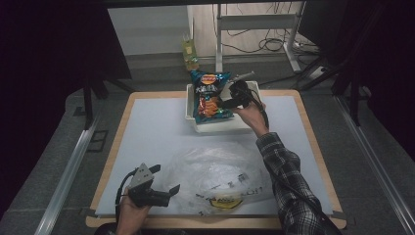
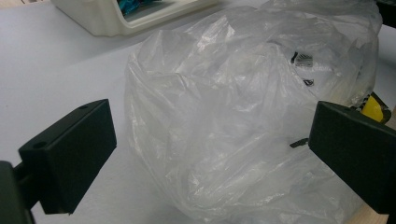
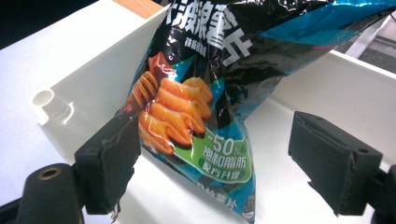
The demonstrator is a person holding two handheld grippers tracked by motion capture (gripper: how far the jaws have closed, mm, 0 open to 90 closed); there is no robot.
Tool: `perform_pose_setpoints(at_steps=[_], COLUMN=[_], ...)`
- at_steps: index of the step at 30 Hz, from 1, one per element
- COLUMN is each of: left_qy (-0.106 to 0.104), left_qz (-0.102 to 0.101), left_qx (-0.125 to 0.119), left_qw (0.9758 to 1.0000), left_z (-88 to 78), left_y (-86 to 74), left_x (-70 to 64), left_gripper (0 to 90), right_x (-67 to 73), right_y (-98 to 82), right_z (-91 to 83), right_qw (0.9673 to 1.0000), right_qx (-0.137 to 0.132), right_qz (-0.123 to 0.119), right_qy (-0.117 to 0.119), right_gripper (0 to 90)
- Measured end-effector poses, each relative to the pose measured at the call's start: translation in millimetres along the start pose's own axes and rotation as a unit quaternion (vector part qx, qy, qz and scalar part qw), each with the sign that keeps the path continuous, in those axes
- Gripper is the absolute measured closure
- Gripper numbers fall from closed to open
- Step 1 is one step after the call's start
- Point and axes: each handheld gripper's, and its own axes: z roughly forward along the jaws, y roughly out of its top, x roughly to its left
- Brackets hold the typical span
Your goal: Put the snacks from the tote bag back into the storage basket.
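A blue and black chips bag (image 1: 210, 95) (image 3: 201, 107) stands leaning in a white bin (image 1: 191, 105) (image 3: 93, 88) at the table's far middle. My right gripper (image 1: 229, 100) (image 3: 217, 140) is at the bin, jaws open on either side of the bag's lower part; the left pad is close to the bag's edge and the right pad stands well clear. A crumpled clear plastic bag (image 1: 215, 174) (image 2: 233, 102) lies at the near middle, with a yellow item (image 1: 226, 201) (image 2: 373, 105) inside. My left gripper (image 1: 167, 178) (image 2: 210, 135) rests open at the near left, pointing at the plastic bag.
The white mat (image 1: 147, 132) covers a wooden board with a bare rim. Behind the table stand a metal frame (image 1: 219, 44), floor cables (image 1: 264, 44) and a yellowish bottle (image 1: 190, 54). Dark stands flank both sides.
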Motion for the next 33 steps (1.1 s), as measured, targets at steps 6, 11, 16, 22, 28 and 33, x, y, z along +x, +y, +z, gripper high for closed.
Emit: perform_pose_setpoints(at_steps=[6,11,16,22,28,33], left_qy=[0.001,0.004,0.004,0.006,0.007,0.008], left_qz=[-0.001,0.003,0.004,0.004,0.001,0.001], left_qx=[0.0,0.003,0.004,0.003,0.001,0.001], left_qw=[1.0,1.0,1.0,1.0,1.0,1.0], left_z=[0.3,1.0,1.1,0.9,0.4,0.3], left_y=[-0.2,-0.3,-0.3,-0.3,-0.5,-0.4], left_x=[0.2,-0.2,-0.1,0.3,1.0,0.8], left_gripper=[0.7,0.6,0.7,0.5,0.3,0.2], right_x=[2.7,8.1,12.2,14.5,18.2,22.0], right_y=[-3.5,-6.3,-6.8,-7.9,-9.5,-10.9], right_z=[-5.7,-10.9,-15.9,-20.7,-25.6,-29.9], right_qw=[1.0,0.9999,0.9997,0.9997,0.9995,0.9992], right_qx=[-0.001,-0.002,-0.005,-0.007,-0.008,-0.008], right_qz=[-0.005,-0.014,-0.021,-0.024,-0.03,-0.037], right_qy=[0.002,0.006,0.008,0.008,0.009,0.009], right_gripper=[15.8,14.6,13.7,12.8,12.0,11.4])
